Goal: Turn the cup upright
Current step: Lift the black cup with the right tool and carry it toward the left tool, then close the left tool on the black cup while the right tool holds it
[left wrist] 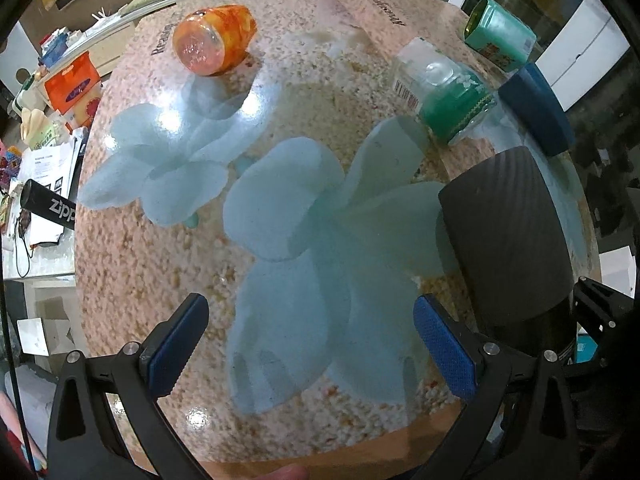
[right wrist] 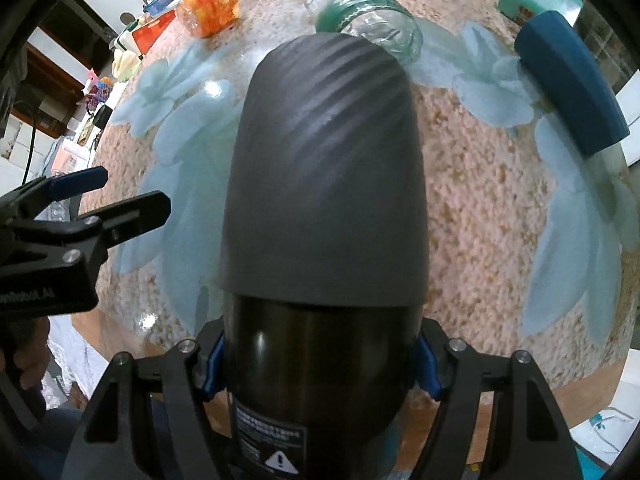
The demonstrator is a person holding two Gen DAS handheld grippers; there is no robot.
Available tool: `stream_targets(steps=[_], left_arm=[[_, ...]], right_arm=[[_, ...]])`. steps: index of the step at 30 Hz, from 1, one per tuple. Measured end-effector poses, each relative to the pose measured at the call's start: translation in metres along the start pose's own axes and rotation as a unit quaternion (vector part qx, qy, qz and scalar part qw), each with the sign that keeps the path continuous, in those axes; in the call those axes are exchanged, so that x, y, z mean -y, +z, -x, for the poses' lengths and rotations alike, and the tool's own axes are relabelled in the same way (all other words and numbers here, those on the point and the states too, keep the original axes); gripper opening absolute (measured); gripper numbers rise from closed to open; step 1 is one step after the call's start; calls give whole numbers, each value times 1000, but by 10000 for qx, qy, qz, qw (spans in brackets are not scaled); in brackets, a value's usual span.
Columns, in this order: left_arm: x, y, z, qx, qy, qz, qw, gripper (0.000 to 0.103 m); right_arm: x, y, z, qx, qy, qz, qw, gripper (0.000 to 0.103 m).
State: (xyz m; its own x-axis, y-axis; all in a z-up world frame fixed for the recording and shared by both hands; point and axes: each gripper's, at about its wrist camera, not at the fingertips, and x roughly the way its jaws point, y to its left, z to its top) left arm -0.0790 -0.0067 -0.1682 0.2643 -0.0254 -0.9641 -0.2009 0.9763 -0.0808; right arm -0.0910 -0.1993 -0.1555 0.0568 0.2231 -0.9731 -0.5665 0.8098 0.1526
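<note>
- The cup (right wrist: 324, 184), dark with a ribbed grey sleeve, sits clamped in my right tool (right wrist: 320, 368). The pads grip its glossy lower body, so I can turn it by the wrist.
- It hangs over the table (right wrist: 480, 184), seemingly clear of it.
- My left tool (left wrist: 312, 344) waits spread and empty beside the cup, ready to steady it.
- Green jar (left wrist: 448, 100) and orange jar (left wrist: 216, 40) lie on their sides further off.
</note>
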Motion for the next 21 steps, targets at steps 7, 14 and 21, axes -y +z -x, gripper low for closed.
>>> stream_targets(steps=[7, 14, 21], left_arm=[[-2, 4, -5, -201, -72, -90, 9997, 103], [-3, 13, -7, -354, -145, -159, 9991, 103], [-3, 26, 14, -448, -325, -171, 9983, 103]], right_arm=[[1, 8, -2, -42, 109, -158, 9998, 84], [-1, 14, 4, -165, 26, -157, 9997, 100], [7, 20, 50, 111, 23, -344, 9993, 103]])
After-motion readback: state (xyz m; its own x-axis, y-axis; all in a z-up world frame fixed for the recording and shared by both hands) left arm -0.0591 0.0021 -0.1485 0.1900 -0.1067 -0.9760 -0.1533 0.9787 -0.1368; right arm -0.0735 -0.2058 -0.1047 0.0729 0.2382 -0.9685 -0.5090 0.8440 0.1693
